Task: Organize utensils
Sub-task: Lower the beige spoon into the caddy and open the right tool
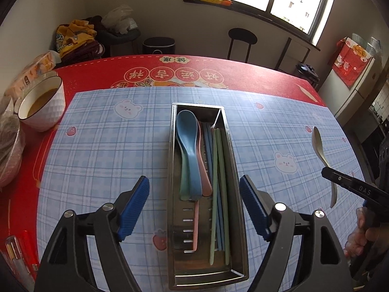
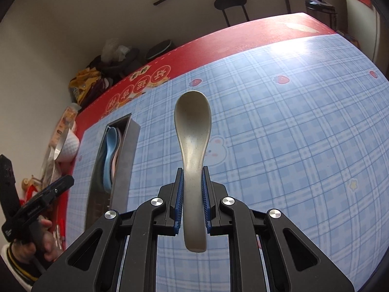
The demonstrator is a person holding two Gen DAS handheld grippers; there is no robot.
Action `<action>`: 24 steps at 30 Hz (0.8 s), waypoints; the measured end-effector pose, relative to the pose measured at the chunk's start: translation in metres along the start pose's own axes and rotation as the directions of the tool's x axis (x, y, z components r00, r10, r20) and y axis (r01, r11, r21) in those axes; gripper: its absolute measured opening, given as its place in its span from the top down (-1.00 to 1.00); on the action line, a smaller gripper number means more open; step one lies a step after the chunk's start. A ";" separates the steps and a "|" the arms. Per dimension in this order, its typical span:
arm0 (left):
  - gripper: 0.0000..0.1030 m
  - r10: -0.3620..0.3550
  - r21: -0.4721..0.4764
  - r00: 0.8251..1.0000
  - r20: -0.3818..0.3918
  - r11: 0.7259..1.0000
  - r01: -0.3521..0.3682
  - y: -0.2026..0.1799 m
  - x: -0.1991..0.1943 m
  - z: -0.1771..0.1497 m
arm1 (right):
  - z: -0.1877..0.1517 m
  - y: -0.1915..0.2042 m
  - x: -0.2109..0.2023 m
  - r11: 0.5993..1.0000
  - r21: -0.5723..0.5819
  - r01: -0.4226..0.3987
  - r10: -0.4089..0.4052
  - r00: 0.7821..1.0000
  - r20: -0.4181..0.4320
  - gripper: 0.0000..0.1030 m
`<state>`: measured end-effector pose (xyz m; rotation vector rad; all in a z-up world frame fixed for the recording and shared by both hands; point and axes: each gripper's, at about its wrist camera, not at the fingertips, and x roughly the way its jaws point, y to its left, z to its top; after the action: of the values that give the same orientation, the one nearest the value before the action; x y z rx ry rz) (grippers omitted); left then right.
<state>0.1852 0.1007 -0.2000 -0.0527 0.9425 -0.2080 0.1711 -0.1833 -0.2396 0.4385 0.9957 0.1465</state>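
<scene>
right gripper (image 2: pixel 192 194) clamped on beige spoon (image 2: pixel 193 150) at mid-handle, held above the blue plaid mat (image 2: pixel 291 146) | spoon long axis runs along the fingers, bowl forward, handle end back | left gripper (image 1: pixel 194 204) spread wide, straddling the steel utensil tray (image 1: pixel 237 170), touching nothing

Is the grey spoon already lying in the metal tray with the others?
No, the grey spoon is clamped by its handle in the right gripper above the checked mat, well apart from the metal tray.
</scene>
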 end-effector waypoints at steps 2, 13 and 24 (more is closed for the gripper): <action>-0.67 0.013 -0.003 1.000 -0.001 1.000 -0.013 0.006 -0.004 -0.005 | 0.003 0.019 0.011 1.000 -0.027 -0.015 0.015 1.000 -0.018 0.73; -0.88 0.044 -0.029 0.999 0.005 0.999 -0.044 0.035 -0.019 -0.028 | 0.013 0.116 0.081 0.991 -0.098 -0.094 0.079 0.986 -0.145 0.73; -0.88 0.066 -0.092 0.997 0.033 0.994 -0.063 0.066 -0.028 -0.039 | 0.021 0.154 0.131 0.997 -0.051 -0.060 0.046 0.970 -0.238 0.73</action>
<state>0.1482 0.1728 -0.2092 -0.1095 0.9159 -0.1038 0.2714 -0.0086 -0.2667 0.4008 1.2119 0.2805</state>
